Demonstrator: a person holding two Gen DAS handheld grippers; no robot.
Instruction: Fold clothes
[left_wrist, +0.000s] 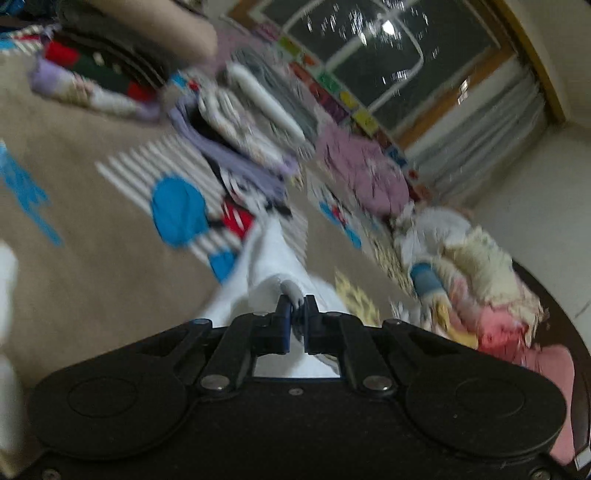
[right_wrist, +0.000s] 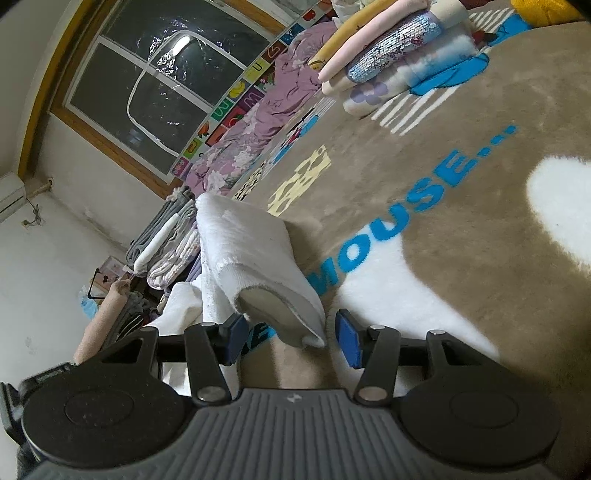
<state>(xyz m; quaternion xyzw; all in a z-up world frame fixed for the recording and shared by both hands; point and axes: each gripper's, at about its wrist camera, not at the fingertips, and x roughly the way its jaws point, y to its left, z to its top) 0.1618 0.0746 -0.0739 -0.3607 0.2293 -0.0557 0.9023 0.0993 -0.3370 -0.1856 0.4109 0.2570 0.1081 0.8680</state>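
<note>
Underneath everything lies the beige rug (right_wrist: 461, 229) with its blue lettering and cartoon patches, and along its far edge stacks of folded clothes (right_wrist: 384, 55) sit near a crumpled purple quilt (right_wrist: 258, 133) below the dark window (right_wrist: 162, 85). Nearer to me, the white garment (right_wrist: 251, 254) I am folding hangs lifted off the rug, stretching between my two tools.

It looks thick and soft, a fleecy knit with a raw hem; I judge it light but floppy, apt to sag and drag wherever it is unsupported, and unlikely to slip from rubber pads. The best hold, I think, is the doubled hem at a corner, where the layers give something firm to pinch.

My left gripper (left_wrist: 297, 308) has its jaws closed tight on a bunched edge of that white cloth, which trails away ahead of it. My right gripper (right_wrist: 291, 338) stands with jaws spread wide, the blue pads (right_wrist: 349, 341) on either side of a hanging folded corner, touching nothing that I can see.
</note>
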